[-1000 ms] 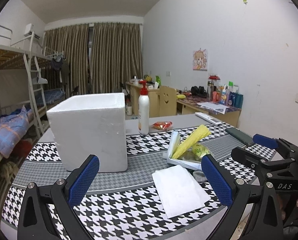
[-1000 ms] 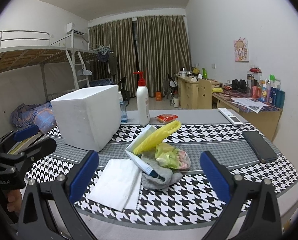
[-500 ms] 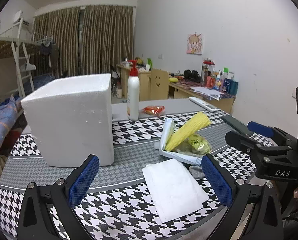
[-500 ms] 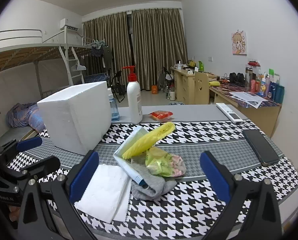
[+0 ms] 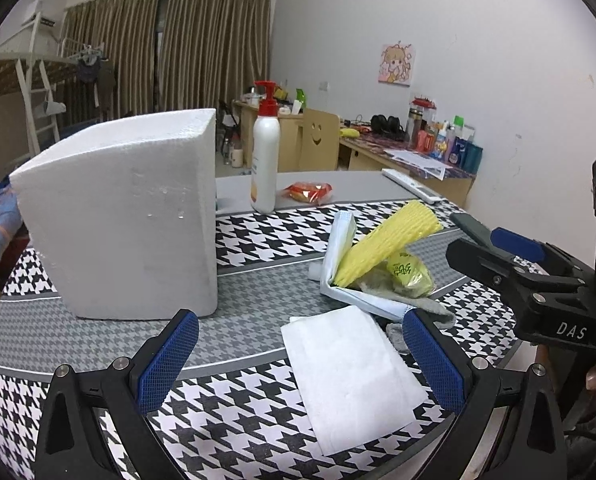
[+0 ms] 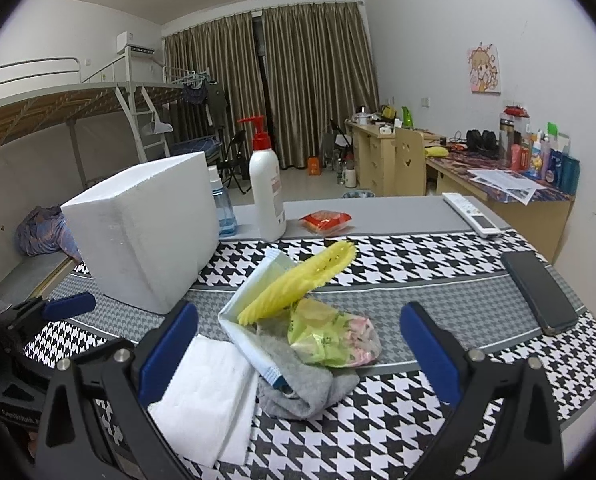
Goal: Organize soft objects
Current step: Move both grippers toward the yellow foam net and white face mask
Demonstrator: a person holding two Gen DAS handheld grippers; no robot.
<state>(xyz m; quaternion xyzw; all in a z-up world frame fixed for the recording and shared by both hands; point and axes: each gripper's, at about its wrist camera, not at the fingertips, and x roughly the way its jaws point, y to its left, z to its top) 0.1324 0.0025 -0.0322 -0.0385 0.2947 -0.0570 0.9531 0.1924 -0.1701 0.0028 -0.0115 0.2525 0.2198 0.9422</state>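
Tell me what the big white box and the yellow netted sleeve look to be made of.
White box: looks like expanded polystyrene foam, matte, with a fine beaded grain and small dents. Yellow sleeve: probably soft foam mesh, matte, with open diamond holes and a bent tip.
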